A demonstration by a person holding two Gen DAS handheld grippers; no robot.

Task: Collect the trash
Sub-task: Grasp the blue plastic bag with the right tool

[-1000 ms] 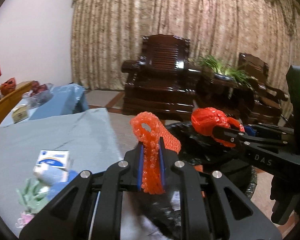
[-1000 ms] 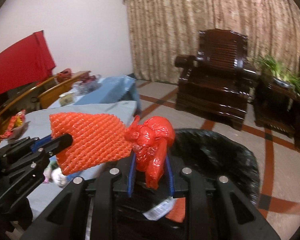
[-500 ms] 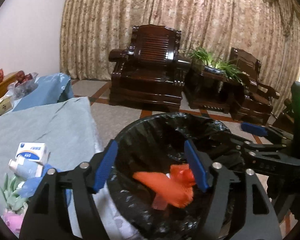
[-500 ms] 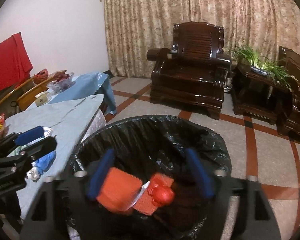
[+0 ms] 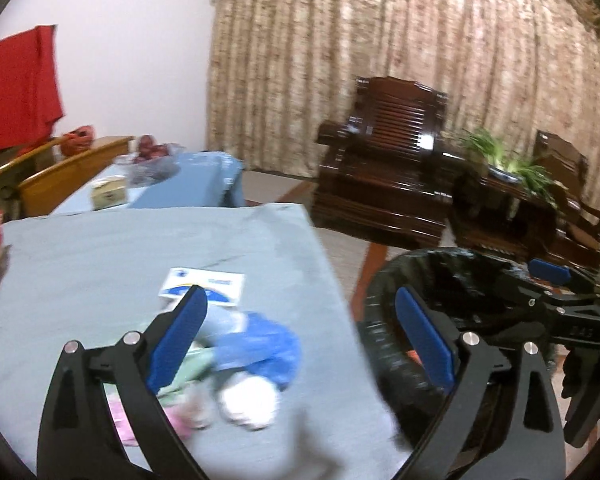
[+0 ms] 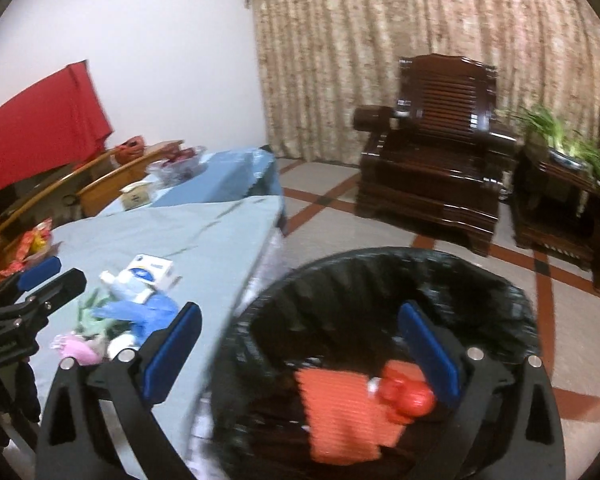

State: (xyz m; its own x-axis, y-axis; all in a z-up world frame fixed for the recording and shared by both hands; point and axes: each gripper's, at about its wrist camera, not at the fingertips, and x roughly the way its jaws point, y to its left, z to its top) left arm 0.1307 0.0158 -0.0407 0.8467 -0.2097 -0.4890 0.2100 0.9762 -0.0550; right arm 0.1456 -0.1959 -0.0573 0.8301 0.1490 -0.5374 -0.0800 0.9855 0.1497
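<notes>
Swung tableward, left claw (image 5: 300, 332) apparently hovers above blue trash (image 5: 260, 346).

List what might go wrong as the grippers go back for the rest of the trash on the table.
The small pile mixes blue plastic film, a white box and pink scraps, so the open left gripper may leave pieces behind. The black-lined bin crowds the table edge; a swing could snag its liner.

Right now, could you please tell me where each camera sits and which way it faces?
Left wrist: on the left tool, open, over the trash pile on the table; right tool at right.
Right wrist: on the right tool, open, above the bin holding orange netting.
Shared: pile, bin, armchair.
</notes>
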